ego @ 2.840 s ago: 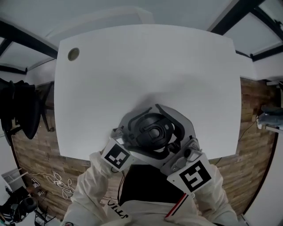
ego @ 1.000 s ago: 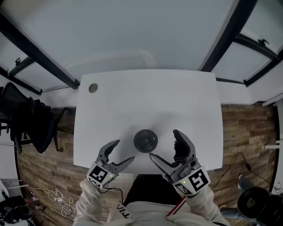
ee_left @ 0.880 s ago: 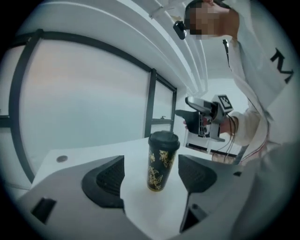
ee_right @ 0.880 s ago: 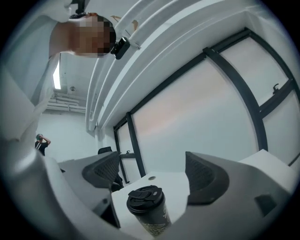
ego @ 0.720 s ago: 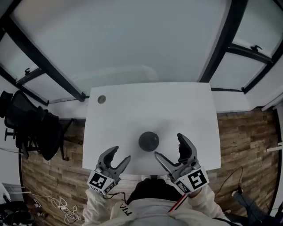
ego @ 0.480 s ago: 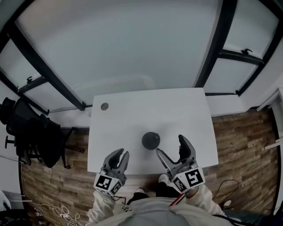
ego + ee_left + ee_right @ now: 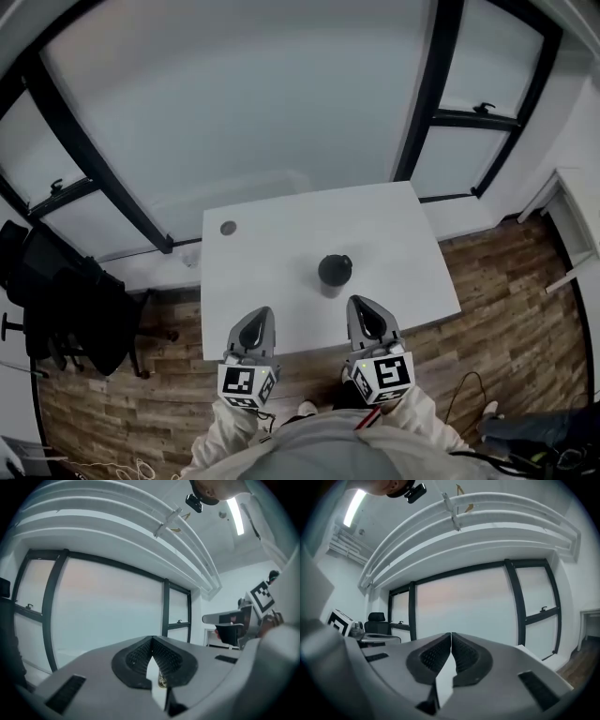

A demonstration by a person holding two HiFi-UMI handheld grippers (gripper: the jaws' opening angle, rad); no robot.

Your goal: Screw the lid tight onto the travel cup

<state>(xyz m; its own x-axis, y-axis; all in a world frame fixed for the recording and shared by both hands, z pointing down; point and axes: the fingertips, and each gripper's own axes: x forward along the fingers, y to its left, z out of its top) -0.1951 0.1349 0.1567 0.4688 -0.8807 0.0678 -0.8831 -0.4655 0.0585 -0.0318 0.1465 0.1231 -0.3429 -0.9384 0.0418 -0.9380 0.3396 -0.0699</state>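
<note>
The travel cup (image 7: 335, 271) stands upright on the white table (image 7: 272, 253), its black lid on top. Both grippers hang apart from it, over the table's near edge. My left gripper (image 7: 255, 325) is shut and empty; its jaws have just closed with nothing between them. My right gripper (image 7: 367, 312) is also shut and empty, its jaws likewise just closed on nothing. In the left gripper view the ribbed pads (image 7: 140, 657) meet at the tip. In the right gripper view the pads (image 7: 464, 656) touch too. Both grippers point level, toward the windows.
A round cable hole (image 7: 228, 228) sits at the table's far left corner. A black office chair (image 7: 66, 300) stands left of the table. Black-framed windows (image 7: 424, 103) run behind it. Wooden floor (image 7: 497, 281) lies to the right, by a white cabinet (image 7: 572, 225).
Both grippers drew back from the cup toward the person and rose, and their jaws went from wide open to shut. The cup stayed on the table, now farther below.
</note>
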